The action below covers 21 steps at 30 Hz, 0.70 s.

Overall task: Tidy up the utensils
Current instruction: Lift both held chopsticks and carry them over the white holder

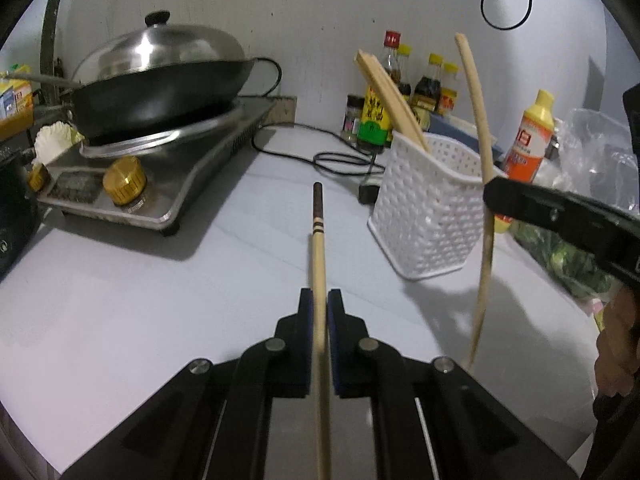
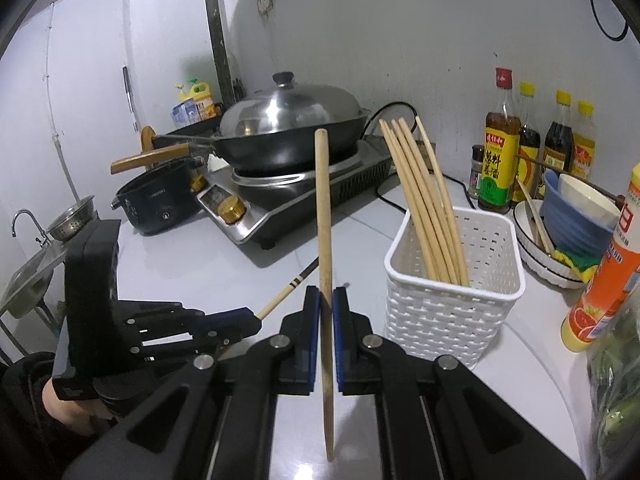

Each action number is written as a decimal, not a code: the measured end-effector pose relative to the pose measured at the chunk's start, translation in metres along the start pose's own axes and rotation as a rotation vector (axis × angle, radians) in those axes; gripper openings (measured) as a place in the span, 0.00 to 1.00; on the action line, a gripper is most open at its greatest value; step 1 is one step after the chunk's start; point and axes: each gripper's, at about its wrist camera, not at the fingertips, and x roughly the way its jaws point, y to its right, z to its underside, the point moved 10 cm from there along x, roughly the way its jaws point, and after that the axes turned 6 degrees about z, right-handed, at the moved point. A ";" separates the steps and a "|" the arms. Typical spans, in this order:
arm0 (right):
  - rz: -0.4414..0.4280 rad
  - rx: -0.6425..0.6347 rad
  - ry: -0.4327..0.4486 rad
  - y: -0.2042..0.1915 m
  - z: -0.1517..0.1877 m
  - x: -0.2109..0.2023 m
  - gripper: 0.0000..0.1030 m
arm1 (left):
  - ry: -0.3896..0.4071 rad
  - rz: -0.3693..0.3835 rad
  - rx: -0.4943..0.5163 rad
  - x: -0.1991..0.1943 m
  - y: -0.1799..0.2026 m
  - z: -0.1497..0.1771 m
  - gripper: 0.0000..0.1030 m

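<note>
Chopsticks: left tongs [image 1: 319, 300] clenched on the dark-tipped chopstick [image 1: 318, 240], right tongs [image 2: 326, 298] grasping a plain chopstick [image 2: 324, 216] upright, both above the counter [image 1: 160, 288]. Next, I'd say: tip each into the white basket [image 2: 452, 308].

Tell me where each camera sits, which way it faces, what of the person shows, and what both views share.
Left wrist: on the left gripper, facing the grey counter and lidded black wok; it grips a dark-tipped wooden chopstick; right gripper and a hand at right.
Right wrist: on the right gripper, gripping a plain wooden chopstick; left gripper at left.
Shared: white plastic basket, wok, both chopsticks.
</note>
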 end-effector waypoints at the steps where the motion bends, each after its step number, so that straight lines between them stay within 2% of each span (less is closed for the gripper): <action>1: 0.000 0.001 0.003 0.000 -0.001 -0.001 0.06 | 0.010 0.001 0.000 -0.003 0.000 -0.004 0.06; 11: 0.018 -0.002 0.053 0.011 -0.023 -0.023 0.06 | 0.089 0.009 0.019 -0.027 0.008 -0.035 0.06; 21: 0.107 -0.024 0.148 0.041 -0.074 -0.059 0.06 | 0.158 0.031 0.026 -0.041 0.010 -0.066 0.06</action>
